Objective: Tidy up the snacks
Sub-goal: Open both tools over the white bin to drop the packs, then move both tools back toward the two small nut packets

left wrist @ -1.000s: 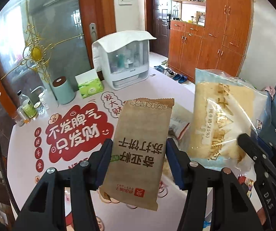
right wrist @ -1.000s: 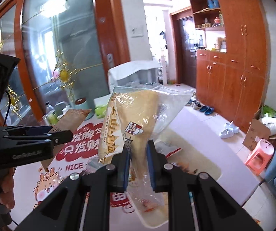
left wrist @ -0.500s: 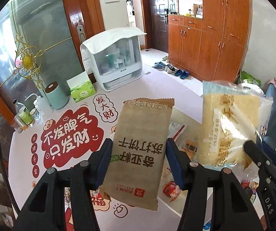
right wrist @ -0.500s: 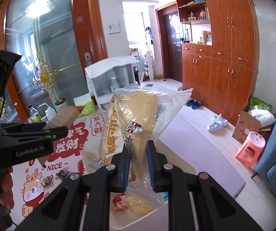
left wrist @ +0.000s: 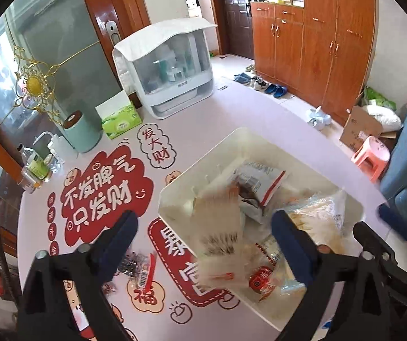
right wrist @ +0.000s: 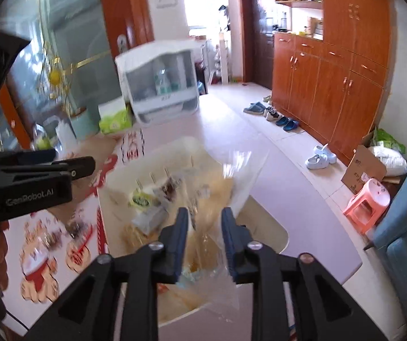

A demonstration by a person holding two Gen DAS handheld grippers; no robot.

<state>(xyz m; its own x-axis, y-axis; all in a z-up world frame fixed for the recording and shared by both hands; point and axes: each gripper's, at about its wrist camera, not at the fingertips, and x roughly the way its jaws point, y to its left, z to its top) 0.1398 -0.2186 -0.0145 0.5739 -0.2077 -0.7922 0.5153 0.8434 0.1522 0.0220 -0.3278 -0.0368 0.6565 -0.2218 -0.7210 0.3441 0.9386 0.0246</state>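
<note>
A white bin (left wrist: 172, 196) on the table holds several snack packs. My left gripper (left wrist: 203, 228) is wide open above it, and the brown cracker pack (left wrist: 220, 236) is blurred, falling between its fingers into the bin. My right gripper (right wrist: 205, 224) is open too, and the clear bag of yellow bread (right wrist: 217, 199) is blurred, dropping away from its fingers into the bin (right wrist: 280, 238). That bag also shows in the left wrist view (left wrist: 323, 218), lying in the bin's right side.
Small wrapped snacks (left wrist: 138, 264) lie on the table left of the bin. At the back stand a white cosmetics case (left wrist: 169, 68), a green tissue box (left wrist: 119, 119), a mint canister (left wrist: 80, 133) and bottles (left wrist: 37, 164). A pink stool (left wrist: 371, 156) is on the floor.
Both grippers tipped down over the bin and opened. The brown cracker pack and the bread bag left the fingers and are dropping into the bin.
</note>
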